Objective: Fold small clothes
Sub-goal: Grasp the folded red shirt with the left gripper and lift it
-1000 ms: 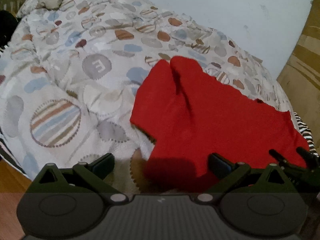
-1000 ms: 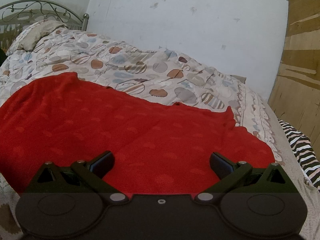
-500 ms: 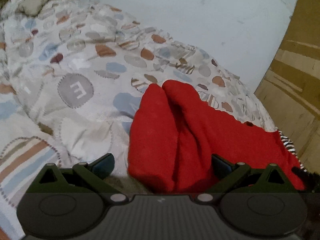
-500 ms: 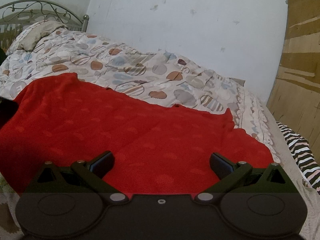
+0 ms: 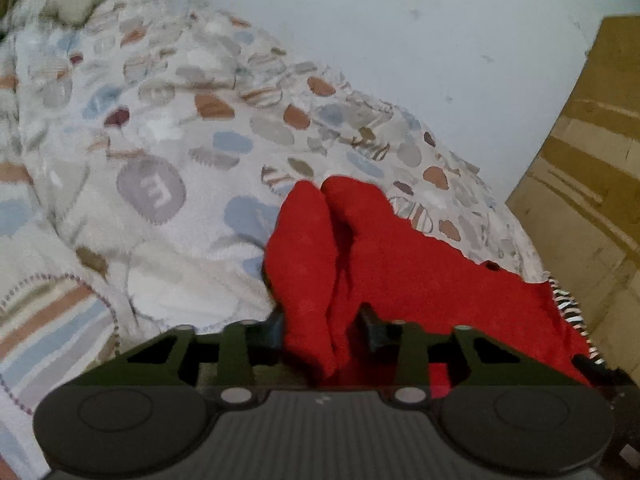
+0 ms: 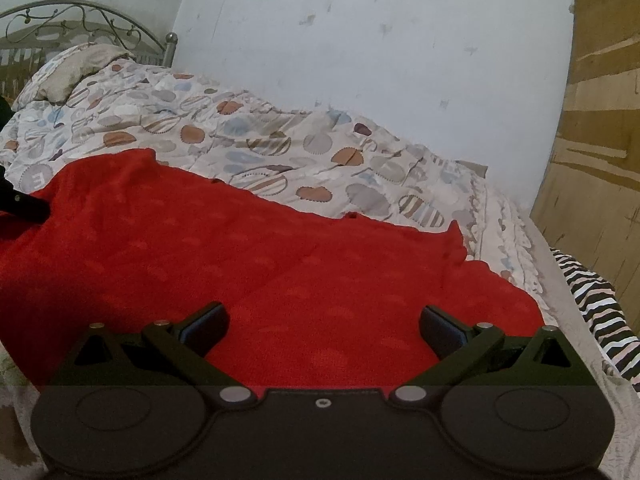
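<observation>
A red knitted garment (image 6: 240, 248) lies spread on the patterned bedspread (image 6: 280, 148). In the left wrist view my left gripper (image 5: 322, 326) is shut on the bunched left corner of the red garment (image 5: 308, 264), which rises in two folds ahead of the fingers. In the right wrist view my right gripper (image 6: 322, 326) is open, its fingers wide apart just above the near edge of the garment, holding nothing. The tip of the left gripper shows at the far left of the right wrist view (image 6: 24, 208).
A white wall (image 6: 360, 60) runs behind the bed. A wooden panel (image 6: 600, 120) stands on the right. A black-and-white striped cloth (image 6: 596, 312) lies at the bed's right edge. A pillow (image 6: 76, 68) and metal headboard (image 6: 80, 24) are at the far left.
My left gripper moved in over the garment's left corner and closed on it, bunching the cloth. The right gripper stayed open and hardly moved.
</observation>
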Demonstrator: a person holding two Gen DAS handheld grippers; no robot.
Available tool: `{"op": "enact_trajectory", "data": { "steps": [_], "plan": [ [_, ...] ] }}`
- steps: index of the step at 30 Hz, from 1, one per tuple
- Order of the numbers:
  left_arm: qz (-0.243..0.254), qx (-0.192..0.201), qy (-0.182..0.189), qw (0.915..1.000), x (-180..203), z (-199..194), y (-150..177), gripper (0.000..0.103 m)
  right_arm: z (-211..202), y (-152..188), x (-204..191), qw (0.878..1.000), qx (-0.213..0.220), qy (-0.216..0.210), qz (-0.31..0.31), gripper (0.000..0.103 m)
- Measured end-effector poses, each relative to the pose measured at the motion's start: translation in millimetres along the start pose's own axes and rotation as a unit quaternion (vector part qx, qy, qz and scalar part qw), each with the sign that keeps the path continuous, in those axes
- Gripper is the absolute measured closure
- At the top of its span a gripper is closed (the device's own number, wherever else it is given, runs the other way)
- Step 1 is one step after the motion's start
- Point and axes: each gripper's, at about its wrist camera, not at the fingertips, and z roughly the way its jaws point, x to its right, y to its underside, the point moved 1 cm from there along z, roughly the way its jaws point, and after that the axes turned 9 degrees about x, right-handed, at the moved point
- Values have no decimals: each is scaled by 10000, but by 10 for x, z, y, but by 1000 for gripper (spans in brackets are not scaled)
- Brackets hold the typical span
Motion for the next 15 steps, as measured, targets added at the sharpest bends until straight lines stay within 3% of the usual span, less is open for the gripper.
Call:
{"op": "enact_trajectory", "data": {
  "steps": [3,5,10,15],
  "plan": [
    [753,160,-242,9967,308,-53,-54,78,16,-3,0,10000,25,16,-5,1],
    [930,217,-207,9952,458,-69,-91,81,5,12,-8,10000,48,29,-6,1],
    [1117,380,109,9930,884,-70,-319,83,38,8,19,9999,53,25,98,1],
    [1695,482,718,9817,1599,-31,-472,84,-151,-58,166,9980,400,259,425,1]
  ]
}}
